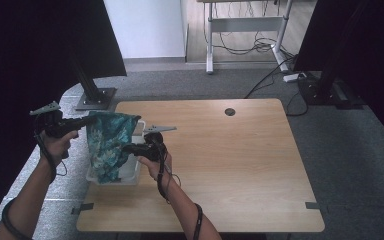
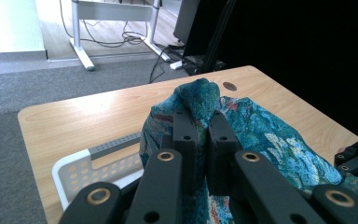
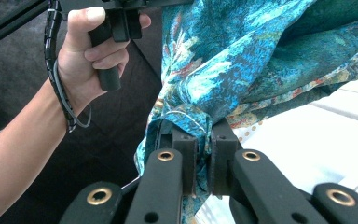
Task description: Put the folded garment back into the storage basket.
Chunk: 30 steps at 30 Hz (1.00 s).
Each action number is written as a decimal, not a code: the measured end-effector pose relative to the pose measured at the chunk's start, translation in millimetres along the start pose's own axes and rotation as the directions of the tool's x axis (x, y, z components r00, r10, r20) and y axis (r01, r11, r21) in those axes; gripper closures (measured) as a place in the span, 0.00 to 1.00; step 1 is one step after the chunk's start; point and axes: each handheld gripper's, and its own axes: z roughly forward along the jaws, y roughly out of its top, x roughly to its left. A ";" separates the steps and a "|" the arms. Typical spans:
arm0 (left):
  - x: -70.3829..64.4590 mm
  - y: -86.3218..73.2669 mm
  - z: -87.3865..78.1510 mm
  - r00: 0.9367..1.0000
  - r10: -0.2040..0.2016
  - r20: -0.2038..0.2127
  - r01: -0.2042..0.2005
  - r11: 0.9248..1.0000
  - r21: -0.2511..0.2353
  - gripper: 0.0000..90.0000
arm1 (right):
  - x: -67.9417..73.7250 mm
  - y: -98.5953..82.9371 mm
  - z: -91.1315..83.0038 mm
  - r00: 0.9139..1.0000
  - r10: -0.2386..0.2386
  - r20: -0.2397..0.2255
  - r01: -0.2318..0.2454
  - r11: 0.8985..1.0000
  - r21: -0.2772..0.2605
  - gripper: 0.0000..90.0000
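Observation:
A teal patterned cloth (image 1: 107, 142) hangs above a white perforated basket (image 1: 131, 176) at the table's left side. My left gripper (image 1: 89, 120) is shut on the cloth's upper left corner; in the left gripper view the cloth (image 2: 261, 135) bunches up between the jaws of that gripper (image 2: 201, 133). My right gripper (image 1: 126, 148) is shut on the cloth's right edge lower down. In the right gripper view the cloth (image 3: 242, 60) drapes down into my right gripper (image 3: 203, 140), and the person's other hand (image 3: 86, 51) holds the left gripper's handle.
The wooden table (image 1: 230, 165) has a cable hole (image 1: 229, 111) at the far middle. The basket (image 2: 81, 170) sits by the table's left edge. Black stand bases (image 1: 96, 98) and cables (image 1: 270, 75) lie on the grey floor beyond the table.

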 end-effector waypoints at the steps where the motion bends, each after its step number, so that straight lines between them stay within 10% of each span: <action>1: 0.5 0.0 0.3 1.000 -0.001 -0.001 0.001 1.000 0.000 0.93 | -0.1 0.3 0.8 1.000 0.001 -0.001 -0.001 1.000 -0.001 0.94; 30: 4.4 -17.5 12.5 1.000 -0.029 0.001 0.029 0.999 0.035 0.93 | -2.6 -6.0 8.5 1.000 -0.005 0.026 0.004 0.999 0.036 0.94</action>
